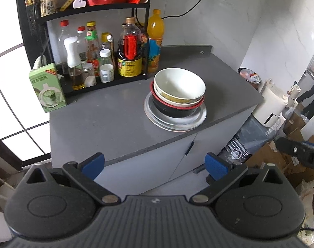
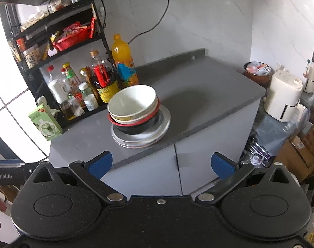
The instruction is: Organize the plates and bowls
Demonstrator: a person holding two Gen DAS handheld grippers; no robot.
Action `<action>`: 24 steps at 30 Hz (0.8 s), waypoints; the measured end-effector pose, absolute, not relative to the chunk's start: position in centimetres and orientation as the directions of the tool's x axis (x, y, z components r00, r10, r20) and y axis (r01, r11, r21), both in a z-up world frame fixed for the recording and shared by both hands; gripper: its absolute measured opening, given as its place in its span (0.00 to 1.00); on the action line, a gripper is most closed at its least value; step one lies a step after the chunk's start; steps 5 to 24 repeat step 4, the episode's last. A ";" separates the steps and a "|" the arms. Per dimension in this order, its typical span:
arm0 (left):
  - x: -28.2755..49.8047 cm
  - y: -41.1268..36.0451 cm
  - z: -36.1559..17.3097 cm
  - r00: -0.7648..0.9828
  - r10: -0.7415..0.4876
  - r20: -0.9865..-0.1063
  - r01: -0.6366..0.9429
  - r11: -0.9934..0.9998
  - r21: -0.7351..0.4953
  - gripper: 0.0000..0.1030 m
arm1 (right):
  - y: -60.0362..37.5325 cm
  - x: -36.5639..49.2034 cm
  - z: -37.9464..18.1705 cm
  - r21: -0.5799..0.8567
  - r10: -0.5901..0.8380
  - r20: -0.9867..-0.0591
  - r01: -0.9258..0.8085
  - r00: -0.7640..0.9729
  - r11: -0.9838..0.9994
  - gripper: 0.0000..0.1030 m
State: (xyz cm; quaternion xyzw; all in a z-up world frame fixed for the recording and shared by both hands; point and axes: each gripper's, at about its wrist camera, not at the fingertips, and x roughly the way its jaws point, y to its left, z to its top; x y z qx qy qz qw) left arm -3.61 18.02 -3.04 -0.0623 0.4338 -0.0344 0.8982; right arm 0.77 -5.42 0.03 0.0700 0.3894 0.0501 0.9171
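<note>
Grey counter (image 1: 107,111) — bowls (image 1: 178,86) beyond fingers (image 1: 93,164)

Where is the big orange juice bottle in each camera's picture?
Left wrist: the orange juice bottle stands top middle, right of the black shelf rack, behind the stacked bowls.
Right wrist: the bottle stands upper left of middle, again behind the bowls.
Shared landmark: the rack.
</note>
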 end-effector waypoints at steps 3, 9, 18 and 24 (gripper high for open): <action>-2.7 18.1 -3.8 0.613 -0.122 -0.780 -0.003 0.988 -0.157 0.99 | -5.5 0.8 -0.2 0.151 0.121 -0.722 -0.016 0.682 0.988 1.00; -2.5 18.1 -4.0 0.610 -0.125 -0.783 -0.008 0.986 -0.164 0.99 | -5.6 0.8 -0.1 0.149 0.119 -0.723 -0.015 0.680 0.989 1.00; -2.5 18.1 -4.0 0.610 -0.125 -0.783 -0.008 0.986 -0.164 0.99 | -5.6 0.8 -0.1 0.149 0.119 -0.723 -0.015 0.680 0.989 1.00; -2.5 18.1 -4.0 0.610 -0.125 -0.783 -0.008 0.986 -0.164 0.99 | -5.6 0.8 -0.1 0.149 0.119 -0.723 -0.015 0.680 0.989 1.00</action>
